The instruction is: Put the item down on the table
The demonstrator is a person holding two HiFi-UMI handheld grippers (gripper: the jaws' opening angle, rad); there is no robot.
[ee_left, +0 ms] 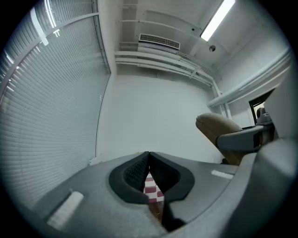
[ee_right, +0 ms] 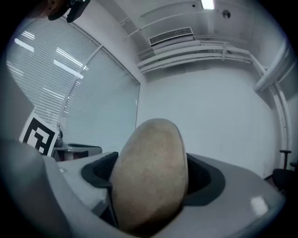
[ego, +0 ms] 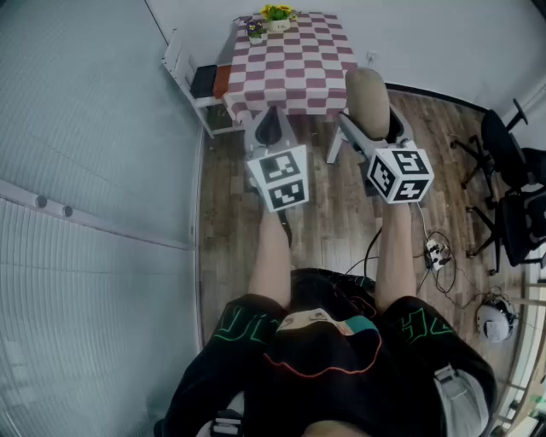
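A tan, egg-shaped potato (ego: 368, 101) (ee_right: 150, 173) stands on end between the jaws of my right gripper (ego: 372, 119), which is shut on it above the wooden floor, just short of the table. The potato fills the middle of the right gripper view. My left gripper (ego: 269, 128) (ee_left: 149, 174) is beside it at the same height, its black pads (ee_left: 134, 173) together with nothing between them. The table (ego: 290, 60) with a red-and-white checked cloth stands ahead of both grippers. In the left gripper view the potato (ee_left: 219, 130) shows at the right.
A small pot of yellow flowers (ego: 277, 17) and a darker pot (ego: 255, 31) sit at the table's far edge. A white chair (ego: 198, 85) stands left of the table. Black office chairs (ego: 512, 179), cables and a power strip (ego: 437, 252) lie at the right. Window blinds run along the left.
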